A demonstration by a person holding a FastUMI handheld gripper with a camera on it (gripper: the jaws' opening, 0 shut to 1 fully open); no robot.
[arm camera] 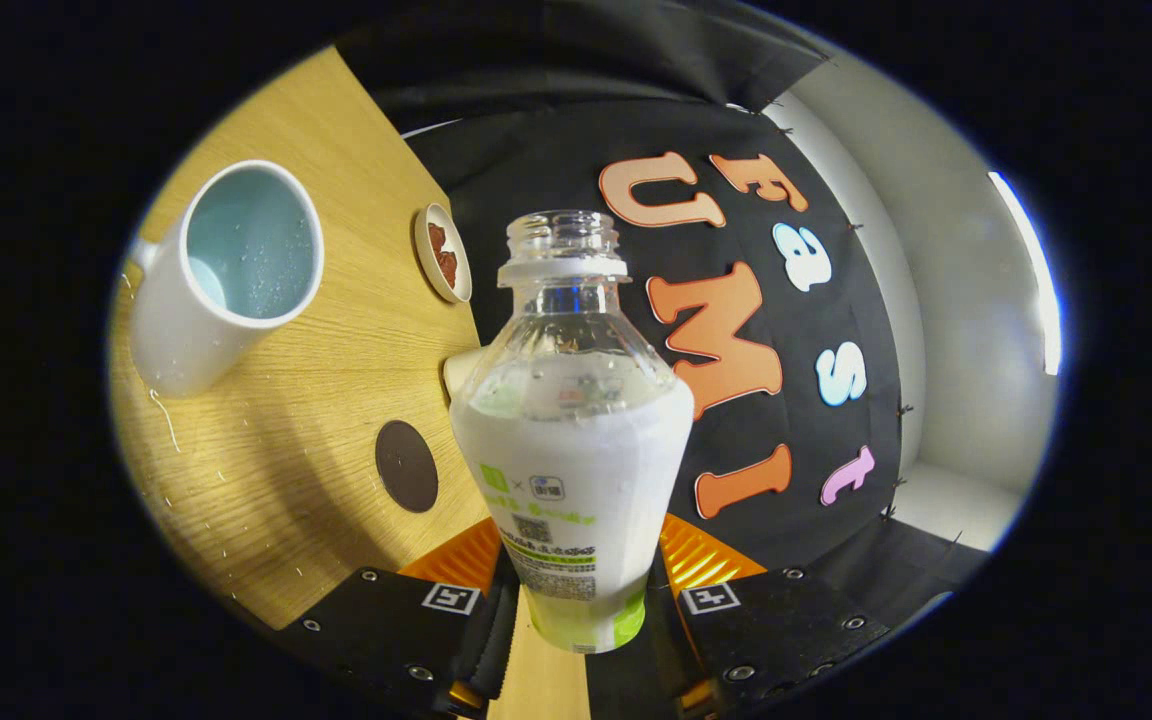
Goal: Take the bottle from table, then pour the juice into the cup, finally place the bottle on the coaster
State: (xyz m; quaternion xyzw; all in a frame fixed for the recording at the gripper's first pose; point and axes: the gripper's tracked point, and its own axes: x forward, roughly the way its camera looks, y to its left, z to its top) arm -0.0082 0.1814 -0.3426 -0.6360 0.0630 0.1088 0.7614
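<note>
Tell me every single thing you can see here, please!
bottle: one, clear with a white label, cap off, held between the fingers
cup: one, white, pale blue inside, on the table beyond the coaster
coaster: one, dark brown, round, on the table beside the bottle
small dish: one, pale with something reddish-brown in it, near the table's far edge
table: one, light wood, with small droplets around the cup
wall: pale grey, beyond the black cloth
gripper: one, both fingers pressing on the bottle's lower part

Clear glossy plastic bottle (572, 420); wood-grain table (336, 330); glossy cup (221, 275).
</note>
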